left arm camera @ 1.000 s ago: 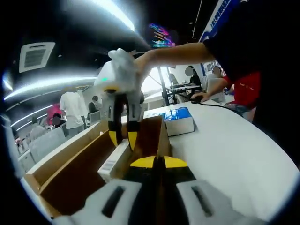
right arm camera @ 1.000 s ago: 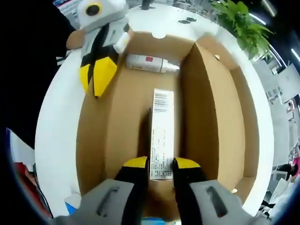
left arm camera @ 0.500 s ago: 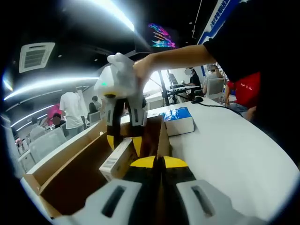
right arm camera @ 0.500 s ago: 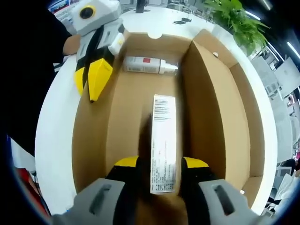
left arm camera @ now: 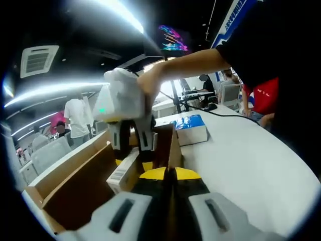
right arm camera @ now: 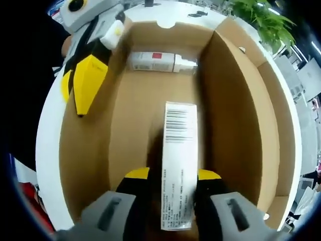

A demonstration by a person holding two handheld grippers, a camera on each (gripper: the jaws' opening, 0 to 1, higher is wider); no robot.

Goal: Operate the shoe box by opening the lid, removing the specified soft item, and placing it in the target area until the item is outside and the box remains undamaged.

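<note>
shoe box (right arm camera: 230, 115): plain matt brown cardboard
carton (right arm camera: 178, 165) between my pads: smooth white printed card
table (left arm camera: 251, 160): smooth white top, slight sheen

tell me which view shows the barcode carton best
The right gripper view: the carton lies lengthwise between the right gripper, barcode face toward the camera, above the box floor. The left gripper view catches just its end, partly behind the left gripper.

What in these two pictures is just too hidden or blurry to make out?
- Long white carton, right gripper view: print too small to read; near end hidden between the right tongs.
- White tube, right gripper view: label blurred.
- Shoe box, left gripper view: its floor hidden by the walls.
- Blue pack, left gripper view: too small to identify.
</note>
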